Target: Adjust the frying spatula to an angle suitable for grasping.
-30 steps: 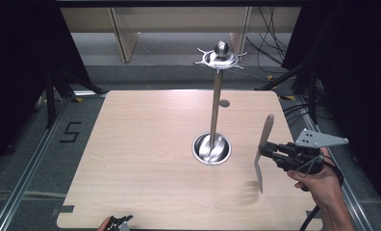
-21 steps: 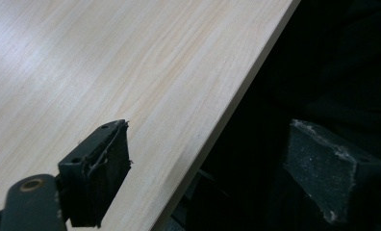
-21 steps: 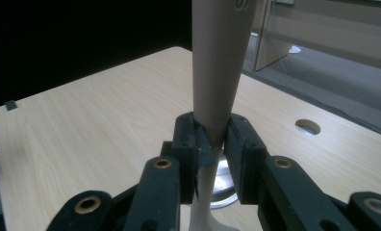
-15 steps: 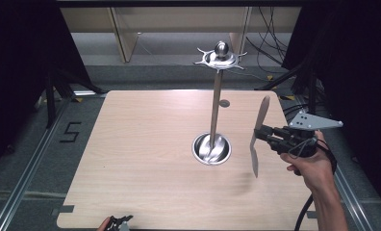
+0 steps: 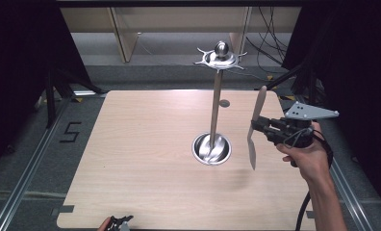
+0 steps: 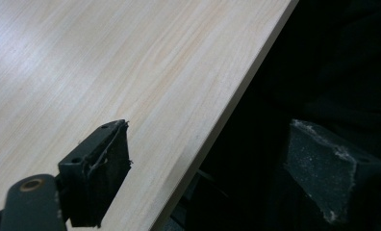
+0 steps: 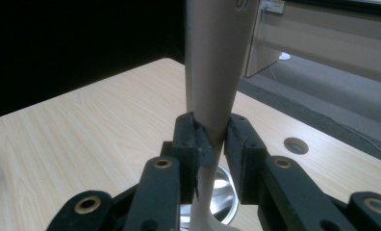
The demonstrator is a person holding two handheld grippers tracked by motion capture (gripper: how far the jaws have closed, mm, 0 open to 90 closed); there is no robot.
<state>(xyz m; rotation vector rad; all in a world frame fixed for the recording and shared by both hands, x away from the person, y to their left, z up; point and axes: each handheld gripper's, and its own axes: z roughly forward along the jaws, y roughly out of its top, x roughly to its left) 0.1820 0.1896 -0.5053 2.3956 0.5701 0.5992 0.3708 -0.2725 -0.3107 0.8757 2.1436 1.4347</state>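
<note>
Above the worktop's [image 5: 145,144] right side, the right gripper [image 5: 259,128], clamped on a pale wooden spatula [image 5: 255,129], has carried it up and toward the metal stand [image 5: 216,103], likely to hang it. Its handle points up, slim and smooth. The left gripper [image 6: 203,178] idles open, empty, at the near edge.

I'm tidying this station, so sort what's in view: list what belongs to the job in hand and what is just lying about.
In the job:
- wooden spatula, clamped upright in the right gripper
- metal stand with hooks on top, likely where it hangs

Not in the job:
- left gripper, open at the table's near edge
- cables on the floor behind
- floor marking shaped like a 5
</note>
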